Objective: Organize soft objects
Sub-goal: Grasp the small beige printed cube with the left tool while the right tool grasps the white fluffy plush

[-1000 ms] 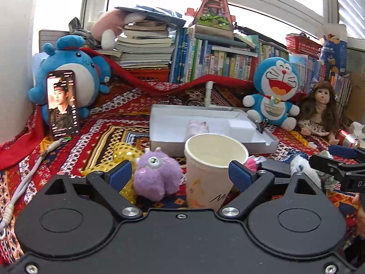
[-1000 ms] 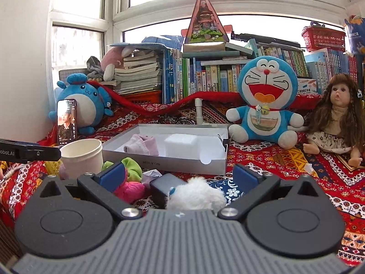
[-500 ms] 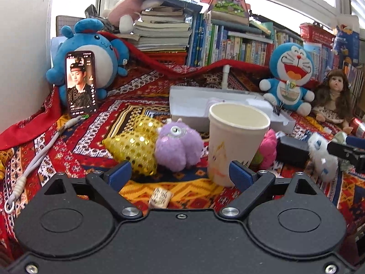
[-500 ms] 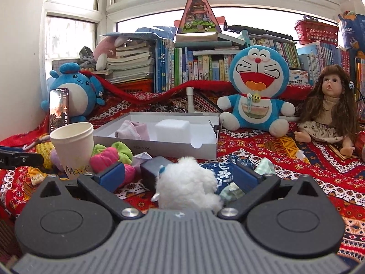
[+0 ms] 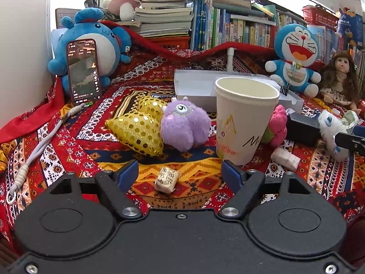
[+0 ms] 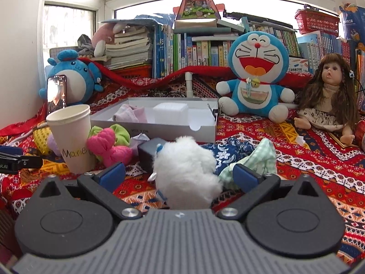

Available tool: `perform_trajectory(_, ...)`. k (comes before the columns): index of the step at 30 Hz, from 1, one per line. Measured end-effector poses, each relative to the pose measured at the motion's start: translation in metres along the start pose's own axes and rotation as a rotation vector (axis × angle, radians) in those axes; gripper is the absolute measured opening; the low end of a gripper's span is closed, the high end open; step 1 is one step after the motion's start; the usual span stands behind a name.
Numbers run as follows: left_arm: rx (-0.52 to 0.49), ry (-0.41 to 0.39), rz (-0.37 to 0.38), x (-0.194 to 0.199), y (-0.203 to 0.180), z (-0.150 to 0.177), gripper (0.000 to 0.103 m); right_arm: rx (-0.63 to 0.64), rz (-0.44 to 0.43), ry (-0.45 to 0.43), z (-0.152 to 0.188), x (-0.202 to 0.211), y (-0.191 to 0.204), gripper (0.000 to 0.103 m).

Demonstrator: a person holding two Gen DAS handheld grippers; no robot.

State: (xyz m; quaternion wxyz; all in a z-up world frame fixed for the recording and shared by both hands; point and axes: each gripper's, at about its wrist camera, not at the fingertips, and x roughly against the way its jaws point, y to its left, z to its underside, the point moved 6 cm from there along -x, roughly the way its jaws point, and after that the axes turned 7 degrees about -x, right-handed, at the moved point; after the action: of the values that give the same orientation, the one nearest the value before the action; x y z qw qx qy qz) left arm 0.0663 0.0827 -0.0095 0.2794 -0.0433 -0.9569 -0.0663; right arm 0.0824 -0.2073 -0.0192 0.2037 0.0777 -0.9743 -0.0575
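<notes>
- The left gripper [image 5: 180, 173] stood spread, its jaws having just been closing, with a small wrapped candy [image 5: 167, 180] lying on the cloth between them, untouched by either pad.
- The right gripper [image 6: 179, 174] stood spread around the white fluffy toy [image 6: 186, 171], neither pad visibly pressing it.
- A paper cup [image 5: 244, 121] crowded the left gripper's right fingertip; the purple plush [image 5: 184, 126] and gold sequin pouch [image 5: 138, 131] sat just beyond, leaving bare patterned cloth [image 5: 68, 150] to the left.
- The grey box [image 6: 159, 124], open-topped, lay behind the clutter, its near wall facing the right gripper.
- Both grippers pointed forward and slightly downward.
</notes>
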Motion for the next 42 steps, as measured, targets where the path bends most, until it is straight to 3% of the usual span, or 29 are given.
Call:
perform_trajectory(8, 0.044, 0.027, -0.002, -0.004, 0.006, 0.007, 0.064, -0.013, 0.002, 0.018, 0.004, -0.005, -0.001, 0.103)
perform_trajectory(13, 0.077, 0.053, -0.016, -0.009, 0.012, 0.01, 0.046, -0.024, 0.021, 0.025, 0.005, -0.009, -0.004, 0.101)
perform_trajectory(19, 0.078, 0.067, -0.041, -0.012, 0.014, 0.012, 0.025, -0.044, 0.041, 0.034, 0.008, -0.013, -0.006, 0.089)
perform_trajectory(21, 0.08, 0.066, -0.052, -0.012, 0.015, 0.012, 0.021, -0.049, 0.051, 0.033, 0.008, -0.013, -0.006, 0.078)
perform_trajectory(22, 0.084, 0.066, -0.059, -0.011, 0.016, 0.011, 0.021, -0.055, 0.063, 0.03, 0.008, -0.014, -0.007, 0.063)
perform_trajectory(26, 0.102, 0.05, -0.091, -0.007, 0.021, 0.006, 0.021, -0.02, 0.076, -0.017, 0.004, -0.005, 0.002, 0.048)
perform_trajectory(42, 0.124, -0.021, -0.084, 0.004, 0.032, -0.027, 0.021, 0.009, 0.078, -0.103, -0.018, 0.01, 0.008, 0.046)
